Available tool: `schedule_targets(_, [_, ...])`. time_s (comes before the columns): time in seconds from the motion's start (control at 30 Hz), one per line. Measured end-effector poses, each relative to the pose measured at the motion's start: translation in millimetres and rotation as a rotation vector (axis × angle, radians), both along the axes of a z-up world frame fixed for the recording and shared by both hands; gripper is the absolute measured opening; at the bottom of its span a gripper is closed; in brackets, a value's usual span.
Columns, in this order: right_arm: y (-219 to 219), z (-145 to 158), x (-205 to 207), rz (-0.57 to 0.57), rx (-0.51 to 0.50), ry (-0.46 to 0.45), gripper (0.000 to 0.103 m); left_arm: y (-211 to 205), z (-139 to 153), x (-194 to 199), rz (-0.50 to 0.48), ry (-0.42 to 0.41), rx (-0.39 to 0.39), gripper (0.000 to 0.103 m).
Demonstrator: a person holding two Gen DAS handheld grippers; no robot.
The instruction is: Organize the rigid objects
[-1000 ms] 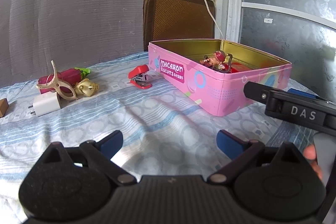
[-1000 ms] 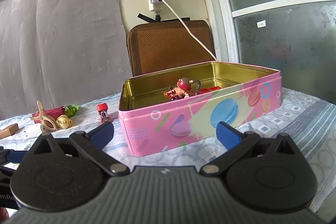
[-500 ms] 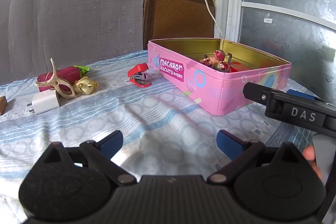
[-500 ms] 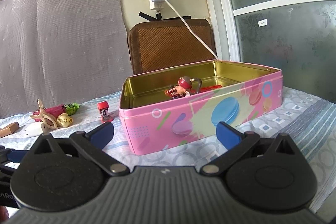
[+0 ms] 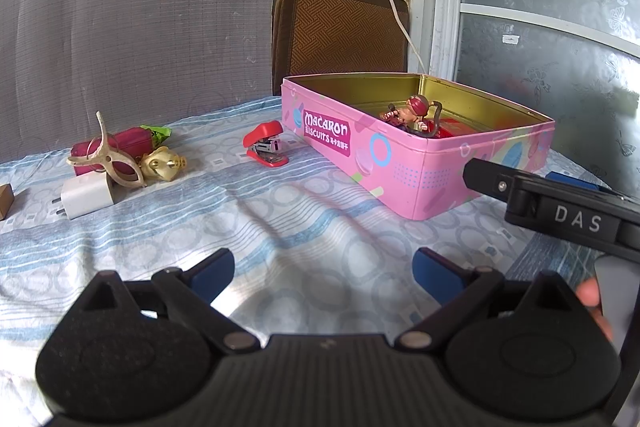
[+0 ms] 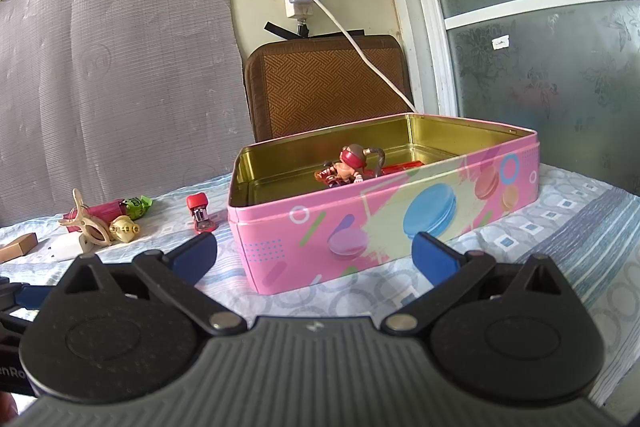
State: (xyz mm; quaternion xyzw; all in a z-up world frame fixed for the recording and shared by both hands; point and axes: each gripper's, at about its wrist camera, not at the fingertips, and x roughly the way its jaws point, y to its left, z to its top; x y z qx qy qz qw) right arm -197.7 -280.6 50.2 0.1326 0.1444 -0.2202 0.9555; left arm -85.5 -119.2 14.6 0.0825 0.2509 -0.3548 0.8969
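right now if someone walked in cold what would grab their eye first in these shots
The open pink biscuit tin on the blue patterned cloth dominates both views, with a small toy figure lying inside it. To its left, on the cloth, sits a red mini stapler, and farther left a loose cluster: a white charger plug, a beige clothes peg and a gold trinket. Both grippers, left and right, hover open and hold nothing.

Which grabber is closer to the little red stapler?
Probably the left. The left gripper hangs open over the cloth, the red stapler ahead beside the pink tin. The right gripper, also open, faces the tin, stapler off to its left.
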Motion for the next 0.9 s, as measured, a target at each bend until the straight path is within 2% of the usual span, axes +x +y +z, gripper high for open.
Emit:
schedule_targets(0.73, [2,1,-1,0.001,-0.013,0.001,0.103,-1,1,-1,-0.001,-0.002,0.004,0.099])
schedule_targets(0.9, [11,4,-2,0.031,-0.051,-0.016,0.103,10,2,8,0.025,0.041,0.002,0.099])
